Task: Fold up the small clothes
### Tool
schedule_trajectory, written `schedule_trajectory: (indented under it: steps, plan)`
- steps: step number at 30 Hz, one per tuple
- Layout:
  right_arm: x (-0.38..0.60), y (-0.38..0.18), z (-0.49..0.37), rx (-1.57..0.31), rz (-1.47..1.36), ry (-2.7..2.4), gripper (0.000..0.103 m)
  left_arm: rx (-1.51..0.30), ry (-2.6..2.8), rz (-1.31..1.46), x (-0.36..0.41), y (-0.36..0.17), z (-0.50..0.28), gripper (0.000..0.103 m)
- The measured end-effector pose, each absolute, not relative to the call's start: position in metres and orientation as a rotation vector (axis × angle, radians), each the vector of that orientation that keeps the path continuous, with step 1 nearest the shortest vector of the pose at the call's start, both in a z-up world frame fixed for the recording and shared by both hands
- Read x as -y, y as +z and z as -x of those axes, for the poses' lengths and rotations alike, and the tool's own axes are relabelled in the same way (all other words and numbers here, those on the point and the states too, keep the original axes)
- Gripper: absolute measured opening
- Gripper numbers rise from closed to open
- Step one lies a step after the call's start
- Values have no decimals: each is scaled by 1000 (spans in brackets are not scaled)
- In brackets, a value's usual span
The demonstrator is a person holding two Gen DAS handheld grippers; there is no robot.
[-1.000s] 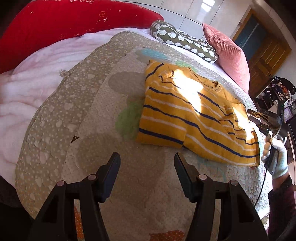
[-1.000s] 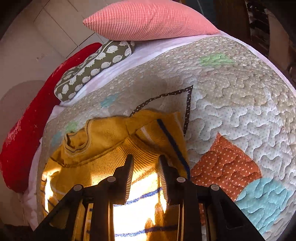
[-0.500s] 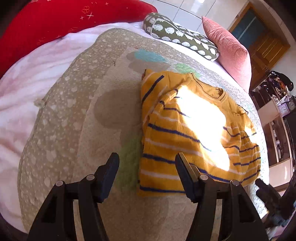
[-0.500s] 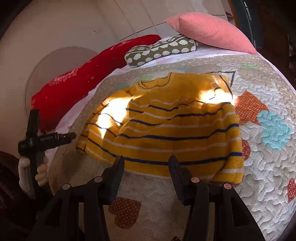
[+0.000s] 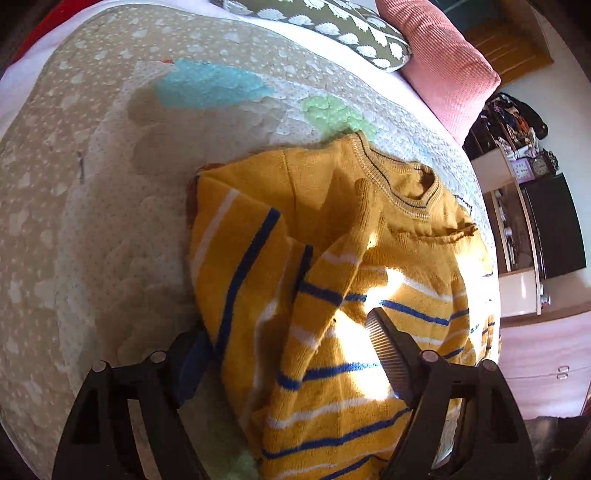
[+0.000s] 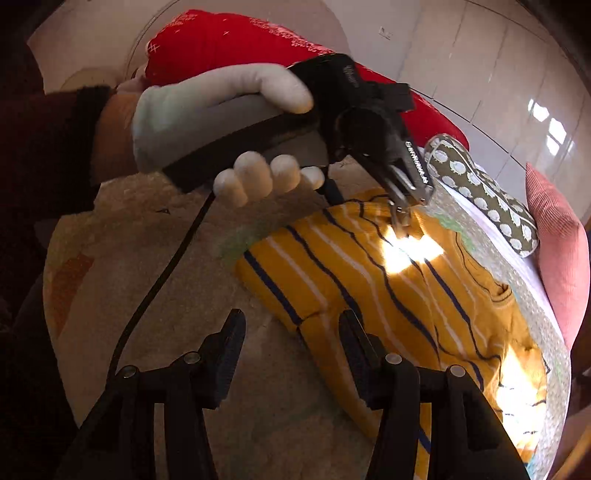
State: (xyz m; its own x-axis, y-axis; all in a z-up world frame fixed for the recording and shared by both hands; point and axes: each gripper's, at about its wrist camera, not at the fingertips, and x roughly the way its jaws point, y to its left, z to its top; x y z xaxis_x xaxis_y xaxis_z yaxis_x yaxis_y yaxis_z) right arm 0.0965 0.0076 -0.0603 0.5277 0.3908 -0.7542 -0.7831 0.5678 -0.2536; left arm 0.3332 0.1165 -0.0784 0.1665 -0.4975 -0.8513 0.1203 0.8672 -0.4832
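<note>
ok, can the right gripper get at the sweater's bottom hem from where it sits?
Probably yes. The right gripper is open right at the striped sweater's near hem, one finger over the fabric. The left gripper works the far side, so nothing blocks the way.

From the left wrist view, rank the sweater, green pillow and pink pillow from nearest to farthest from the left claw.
1. Sweater: between the open left claw fingers.
2. Green pillow: far top, centre.
3. Pink pillow: top right, about as far as the green one; too close to call.
</note>
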Motion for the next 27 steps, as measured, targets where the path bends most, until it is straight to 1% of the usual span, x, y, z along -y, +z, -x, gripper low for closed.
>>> schedule_trajectory:
  steps: [2,5,7,8,9,10,11,12,14,17,21,24,27]
  plan:
    - [-23,-72,-101,-710,692,744,56,-1335,-490,281,-111,-79,-339,86]
    - [-40,-81,-106,-687,753,720,57,-1320,-491,262,-108,-80,-344,86]
    - [-49,-83,-109,-668,770,714,57,-1297,-463,254,-109,-78,-346,70]
    - [-52,-83,-112,-661,777,710,57,-1290,-453,260,-114,-78,-346,46]
    - [-54,-85,-114,-662,778,709,56,-1292,-469,315,-122,-79,-347,32]
    - [-56,-86,-116,-670,769,715,55,-1289,-483,394,-132,-80,-348,24]
    - [-57,-85,-119,-678,752,715,37,-1289,-479,453,-140,-82,-349,17]
    - [-58,-84,-121,-687,734,701,18,-1290,-460,486,-146,-84,-350,17]
    - [-53,-73,-124,-687,671,693,11,-1281,-440,508,-149,-80,-345,16]
    - [-36,-53,-123,-662,577,681,9,-1253,-401,473,-139,-60,-336,16]
    - [5,-28,-122,-619,437,639,8,-1202,-379,437,-113,-21,-332,15]
    - [48,-7,-120,-593,305,595,8,-1171,-386,385,-74,8,-331,15]
    - [98,10,-121,-567,174,529,8,-1158,-410,308,-18,28,-333,15]
